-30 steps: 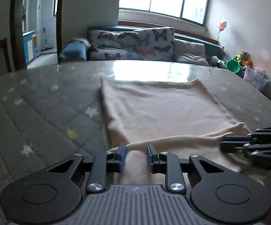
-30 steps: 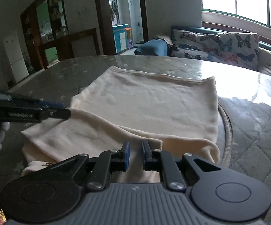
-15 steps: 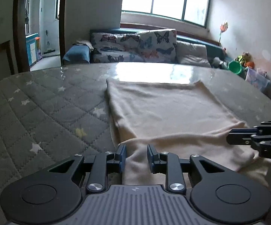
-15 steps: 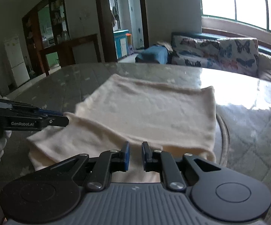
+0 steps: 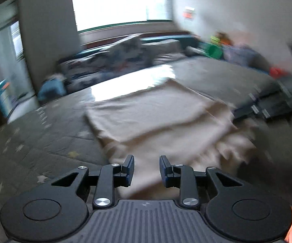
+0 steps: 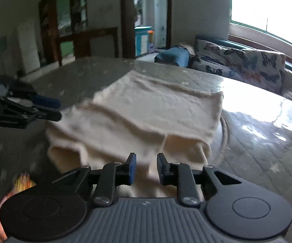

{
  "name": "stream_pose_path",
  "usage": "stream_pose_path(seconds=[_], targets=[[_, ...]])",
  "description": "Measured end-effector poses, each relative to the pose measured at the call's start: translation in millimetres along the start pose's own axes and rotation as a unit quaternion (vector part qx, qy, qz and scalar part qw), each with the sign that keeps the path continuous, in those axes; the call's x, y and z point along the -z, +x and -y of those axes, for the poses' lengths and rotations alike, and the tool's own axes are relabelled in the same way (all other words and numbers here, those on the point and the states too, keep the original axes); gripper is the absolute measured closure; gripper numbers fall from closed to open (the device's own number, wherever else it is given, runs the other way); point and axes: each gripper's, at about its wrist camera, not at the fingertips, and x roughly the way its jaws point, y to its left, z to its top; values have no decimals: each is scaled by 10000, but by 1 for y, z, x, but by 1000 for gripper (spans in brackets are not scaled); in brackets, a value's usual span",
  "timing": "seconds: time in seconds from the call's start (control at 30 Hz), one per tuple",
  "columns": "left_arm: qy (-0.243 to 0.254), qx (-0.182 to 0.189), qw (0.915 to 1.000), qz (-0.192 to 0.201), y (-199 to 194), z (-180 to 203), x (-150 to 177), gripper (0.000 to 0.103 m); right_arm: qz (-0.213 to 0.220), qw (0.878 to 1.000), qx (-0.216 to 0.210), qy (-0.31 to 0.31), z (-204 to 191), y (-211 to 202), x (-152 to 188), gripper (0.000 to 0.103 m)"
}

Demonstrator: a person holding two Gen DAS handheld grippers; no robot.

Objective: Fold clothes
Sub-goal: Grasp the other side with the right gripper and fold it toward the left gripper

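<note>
A cream garment (image 5: pixel 158 117) lies folded in layers on the grey quilted table (image 5: pixel 44 133); it also shows in the right wrist view (image 6: pixel 146 109). My left gripper (image 5: pixel 147 169) is open and empty, just above the garment's near edge. My right gripper (image 6: pixel 144 167) is open and empty over the garment's near edge on its side. The right gripper shows at the far right of the left view (image 5: pixel 267 107), and the left gripper at the left of the right view (image 6: pixel 24 109). The left view is motion-blurred.
A sofa with butterfly cushions (image 6: pixel 247 64) stands beyond the table under a bright window (image 5: pixel 121 4). Toys and a green tub (image 5: pixel 216 50) sit at the back right. A doorway and dark wooden cabinet (image 6: pixel 85 40) are at the back left. Glare covers the table's glossy far part (image 6: pixel 257 105).
Both grippers have opened and let go of the garment's edge, which now lies on the lower layers. Both have pulled back a little; the left view has swung and tilted.
</note>
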Motion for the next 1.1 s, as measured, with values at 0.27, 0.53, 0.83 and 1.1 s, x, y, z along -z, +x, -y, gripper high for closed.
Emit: stream_pose_path(seconds=[0.27, 0.53, 0.83, 1.1], targets=[[995, 275, 9946, 51, -5, 34, 19, 72, -139, 9964, 0, -842, -22, -15, 23, 67], [1312, 308, 9907, 188, 3, 54, 20, 91, 14, 9903, 97, -1383, -39, -15, 31, 60], [887, 274, 9942, 546, -3, 39, 1, 93, 182, 9885, 73, -1497, -44, -4, 31, 63], [1177, 215, 9915, 514, -4, 45, 14, 83, 230, 9953, -208, -921, -35, 0, 20, 91]])
